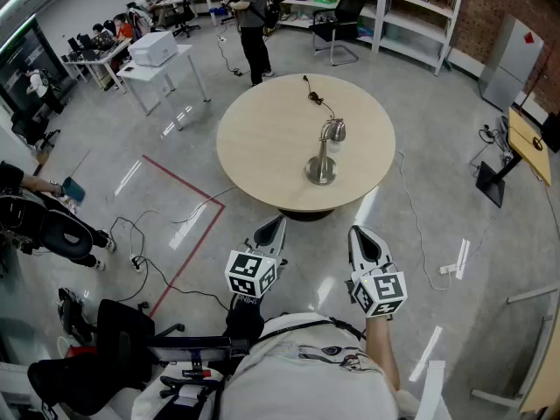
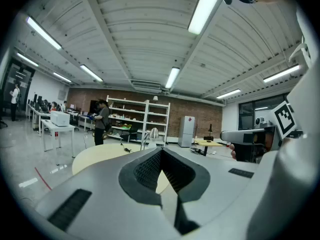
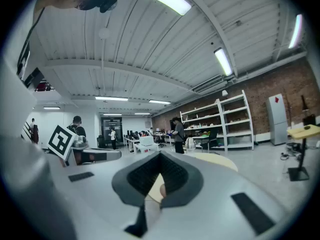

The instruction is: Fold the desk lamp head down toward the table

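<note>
A silver desk lamp (image 1: pixel 322 151) stands upright on a round beige table (image 1: pixel 262 147), its head (image 1: pixel 335 130) curved over at the top and its black cable (image 1: pixel 313 95) trailing to the far edge. My left gripper (image 1: pixel 278 227) and right gripper (image 1: pixel 357 233) hang side by side in front of the table's near edge, well short of the lamp, both shut and holding nothing. The left gripper view looks past its gripper (image 2: pixel 161 152) to the lamp (image 2: pixel 154 133) far ahead. Beyond the right gripper (image 3: pixel 160 157) in its own view, the lamp (image 3: pixel 190 143) is small and distant.
A person (image 1: pixel 254 24) stands beyond the table. A white table with a printer (image 1: pixel 156 52) is at the back left, shelves (image 1: pixel 420 16) at the back right. Cables and red tape (image 1: pixel 188 234) cross the floor at my left; black chairs (image 1: pixel 52 226) stand further left.
</note>
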Available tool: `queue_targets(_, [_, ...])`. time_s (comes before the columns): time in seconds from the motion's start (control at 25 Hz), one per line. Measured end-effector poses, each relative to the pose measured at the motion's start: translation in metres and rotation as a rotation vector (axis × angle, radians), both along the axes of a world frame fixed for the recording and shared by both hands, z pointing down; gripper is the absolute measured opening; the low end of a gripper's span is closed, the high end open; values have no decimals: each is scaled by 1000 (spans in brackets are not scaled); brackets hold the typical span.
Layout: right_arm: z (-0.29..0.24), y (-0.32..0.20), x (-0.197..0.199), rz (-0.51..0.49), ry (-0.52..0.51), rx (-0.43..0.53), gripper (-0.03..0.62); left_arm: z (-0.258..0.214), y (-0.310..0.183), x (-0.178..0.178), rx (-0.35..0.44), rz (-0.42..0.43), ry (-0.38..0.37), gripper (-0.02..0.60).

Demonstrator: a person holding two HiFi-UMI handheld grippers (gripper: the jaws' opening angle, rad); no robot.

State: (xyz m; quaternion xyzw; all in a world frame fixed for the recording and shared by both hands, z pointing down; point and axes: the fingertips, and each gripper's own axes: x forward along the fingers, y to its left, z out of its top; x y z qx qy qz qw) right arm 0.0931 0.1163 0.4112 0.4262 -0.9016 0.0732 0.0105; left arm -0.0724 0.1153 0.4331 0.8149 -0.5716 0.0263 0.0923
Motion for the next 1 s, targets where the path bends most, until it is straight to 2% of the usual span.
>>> queue_targets(0.52, [5, 2, 0, -2, 16, -11, 3, 8, 2, 5, -10, 21, 13, 3])
queue_targets(1.0, [22, 6, -26, 26, 14, -67, 3, 29, 13, -17, -65, 50, 24, 3])
